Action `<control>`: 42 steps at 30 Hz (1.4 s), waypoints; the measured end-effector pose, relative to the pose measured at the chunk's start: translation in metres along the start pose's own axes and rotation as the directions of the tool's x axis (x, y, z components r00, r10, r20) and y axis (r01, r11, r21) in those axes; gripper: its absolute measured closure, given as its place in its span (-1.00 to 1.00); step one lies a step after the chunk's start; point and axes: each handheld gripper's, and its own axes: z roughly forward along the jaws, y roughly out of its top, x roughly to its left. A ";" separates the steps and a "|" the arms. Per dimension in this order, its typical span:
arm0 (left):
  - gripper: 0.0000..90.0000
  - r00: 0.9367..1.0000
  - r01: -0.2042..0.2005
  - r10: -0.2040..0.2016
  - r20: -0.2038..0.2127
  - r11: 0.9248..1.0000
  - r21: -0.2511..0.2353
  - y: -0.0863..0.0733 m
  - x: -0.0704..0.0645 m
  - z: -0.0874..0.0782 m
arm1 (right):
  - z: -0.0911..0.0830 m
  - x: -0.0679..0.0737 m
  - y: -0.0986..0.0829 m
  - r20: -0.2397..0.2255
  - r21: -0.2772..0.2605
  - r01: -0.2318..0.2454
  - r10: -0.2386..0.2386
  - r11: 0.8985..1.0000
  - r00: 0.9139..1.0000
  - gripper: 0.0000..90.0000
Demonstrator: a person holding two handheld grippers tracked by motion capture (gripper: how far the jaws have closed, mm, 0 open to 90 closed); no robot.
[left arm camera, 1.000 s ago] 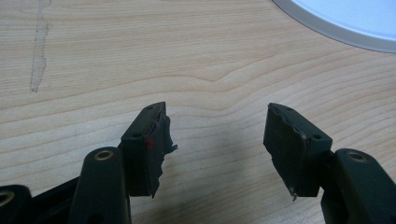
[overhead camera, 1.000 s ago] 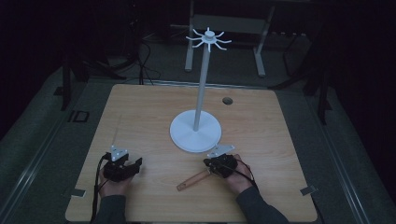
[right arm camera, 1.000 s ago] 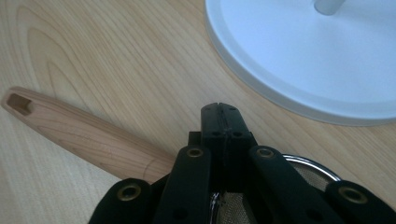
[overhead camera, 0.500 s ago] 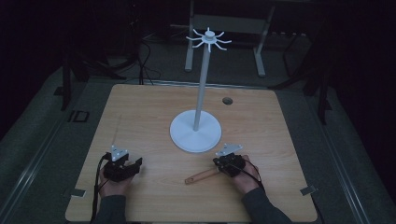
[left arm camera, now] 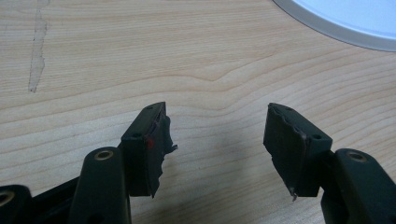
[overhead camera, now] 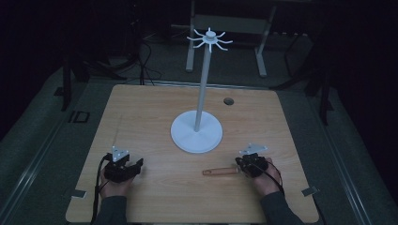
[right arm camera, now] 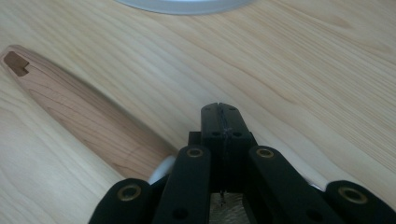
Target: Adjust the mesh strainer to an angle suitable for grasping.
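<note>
A white stand (overhead camera: 202, 84) with a ring of hooks (overhead camera: 209, 38) on top rises from a round base (overhead camera: 196, 133) at mid-table. A wooden utensil handle (overhead camera: 218, 172) lies flat in front of the base and points left. My right gripper (overhead camera: 239, 166) sits at its right end. In the right gripper view the jaws of my right gripper (right arm camera: 221, 108) are shut tight, tip to tip. The handle (right arm camera: 84, 112) runs under their left side, and a white part shows beneath them. My left gripper (overhead camera: 136, 165) rests at the front left, open and empty (left arm camera: 217, 114).
The wooden table (overhead camera: 150, 112) has a small dark hole (overhead camera: 228, 101) behind the stand and a pale scratch (left arm camera: 37, 51) on the left. The stand's base rim (left arm camera: 345, 18) lies ahead of my left gripper. Dark floor, cables and frame legs surround the table.
My right gripper has moved right and slightly toward the front edge. The wooden utensil went with it and swung from slanted to level. My left gripper stayed put.
</note>
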 end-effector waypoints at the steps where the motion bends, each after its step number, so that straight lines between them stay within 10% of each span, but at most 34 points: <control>1: -0.11 1.000 -0.001 0.001 0.001 1.000 0.000 0.000 0.000 0.000 | -0.002 -0.004 -0.002 0.008 -0.002 -0.004 0.004 1.000 1.000 1.00; 7: -0.11 1.000 -0.002 0.002 0.002 1.000 -0.001 0.000 0.000 0.000 | -0.014 -0.018 -0.008 0.011 -0.006 -0.016 0.016 1.000 1.000 0.98; 14: -0.11 1.000 -0.003 0.003 0.002 1.000 -0.001 0.000 -0.001 0.000 | -0.024 -0.011 0.003 -0.056 -0.029 0.104 -0.106 0.994 0.993 0.64; 30: -0.11 1.000 -0.003 0.003 0.002 1.000 0.000 0.000 -0.001 0.002 | -0.016 0.020 0.023 -0.195 0.012 0.302 -0.294 0.953 0.936 -0.29; 42: -0.11 1.000 -0.001 0.001 0.006 1.000 -0.004 0.001 -0.001 0.002 | 0.006 0.029 0.031 -0.265 0.144 0.374 -0.329 0.916 0.907 0.24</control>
